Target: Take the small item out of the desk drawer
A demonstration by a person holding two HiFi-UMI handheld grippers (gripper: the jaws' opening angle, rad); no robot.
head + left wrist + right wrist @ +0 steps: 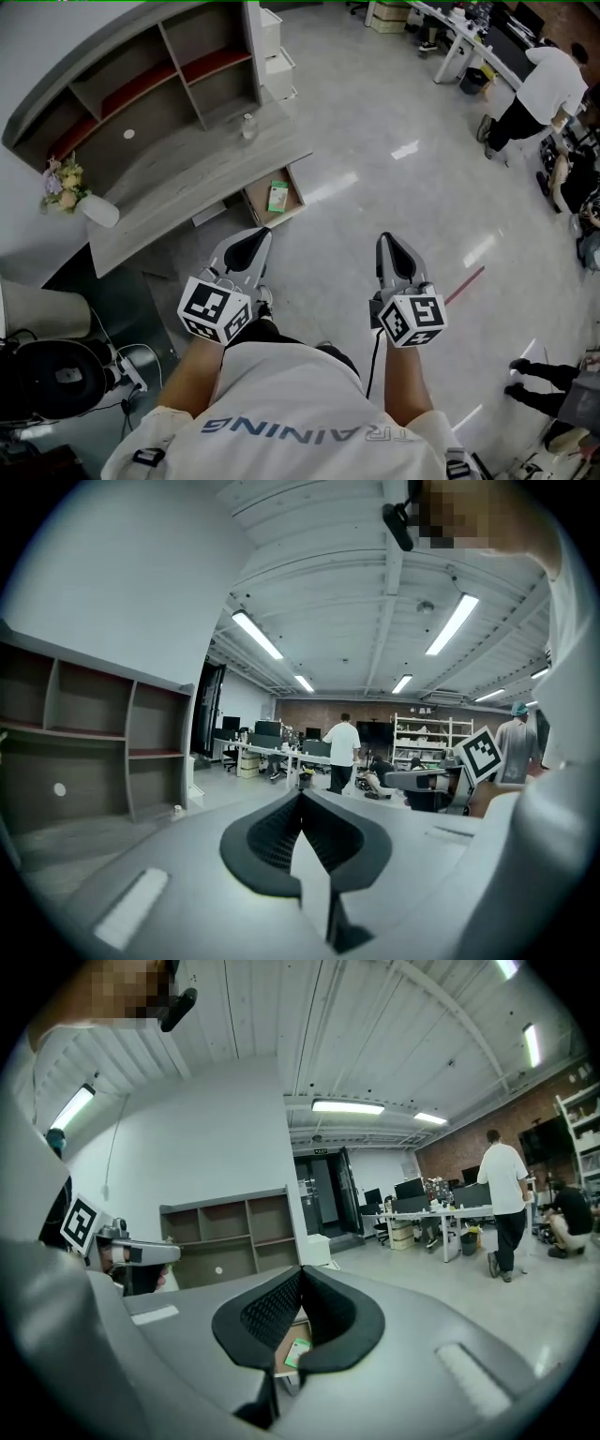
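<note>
1. The bench (178,192) stands ahead and to the left of both tools, apart from them.
2. Its drawer (258,204) hangs open on the near side. It is close ahead of the left tool (261,236) and farther off, ahead-left, from the right tool (386,242).
3. Both tools are clenched on nothing, with their tips pressed together.
4. The small item (278,195), a flat green-and-white packet, lies inside the drawer and nothing touches it. It looks light, fairly stiff and probably slick. A pinch across its narrow sides, with one edge tipped up first, seems the best hold.
</note>
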